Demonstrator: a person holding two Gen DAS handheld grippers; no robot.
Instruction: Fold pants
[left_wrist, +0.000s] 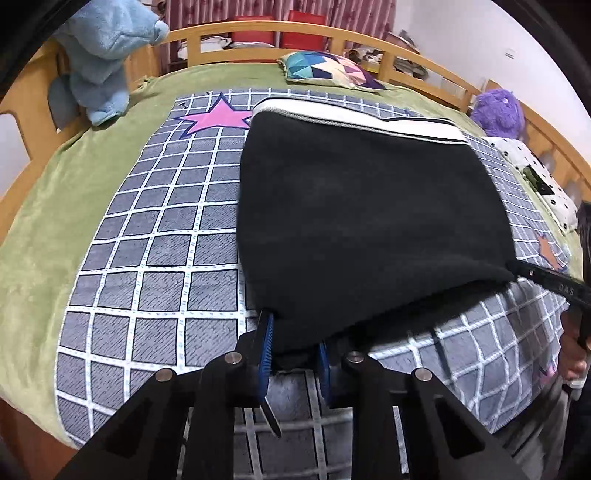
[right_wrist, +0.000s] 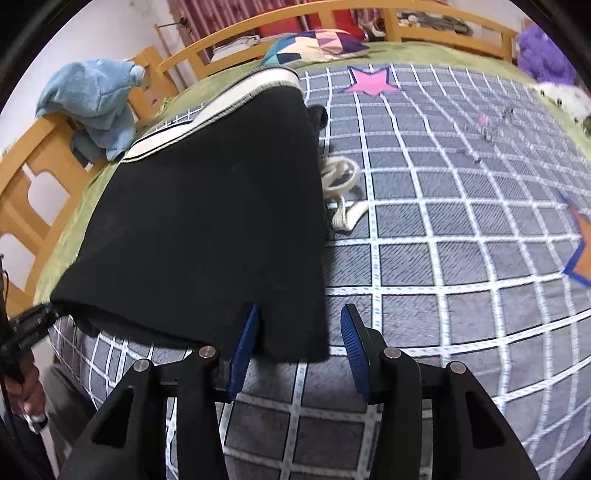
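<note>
the black pants lie folded on the bed's grid blanket. left hand-held gripper seems clamped on their near corner; right hand-held gripper gapes around the other, so a lift could drag the fold crooked.

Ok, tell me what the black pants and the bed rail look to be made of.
Black pants: likely a soft knit or fleece, matte and faintly fuzzy, with a ribbed cream band at the far end. Bed rail: looks like light wood with a smooth, slightly glossy finish.
</note>
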